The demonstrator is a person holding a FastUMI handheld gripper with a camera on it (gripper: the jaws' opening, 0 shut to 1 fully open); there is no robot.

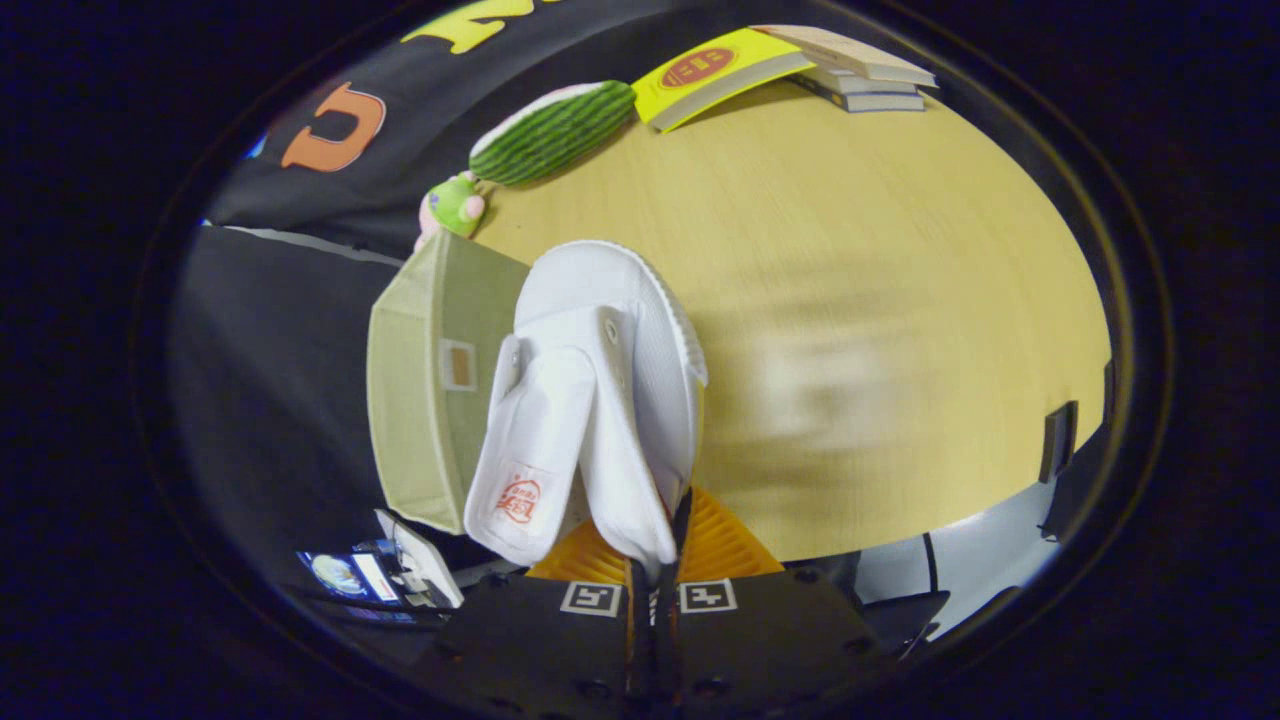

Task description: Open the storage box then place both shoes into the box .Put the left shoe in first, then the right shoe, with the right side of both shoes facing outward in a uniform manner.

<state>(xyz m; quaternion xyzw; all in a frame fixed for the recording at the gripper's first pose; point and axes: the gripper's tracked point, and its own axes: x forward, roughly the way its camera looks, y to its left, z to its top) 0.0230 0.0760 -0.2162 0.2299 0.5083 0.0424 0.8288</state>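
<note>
A white canvas shoe (600,390) hangs from my gripper (655,570), whose fingers are shut on the shoe's heel edge. The shoe points away from the fingers, its tongue flopped out with a red logo showing. Just beyond and beside the shoe lies the olive-green fabric storage box (425,390), standing at the edge of the wooden table (850,300). The view is tilted, so the table runs off at an angle. I cannot tell whether the box's lid is open.
Past the box lie a watermelon-striped plush (552,130) and a small green plush toy (455,205) near the booth wall. A yellow book (715,75) and a stack of books (860,70) lie at the table's far end. A device with a lit screen (375,575) sits below the table edge.
</note>
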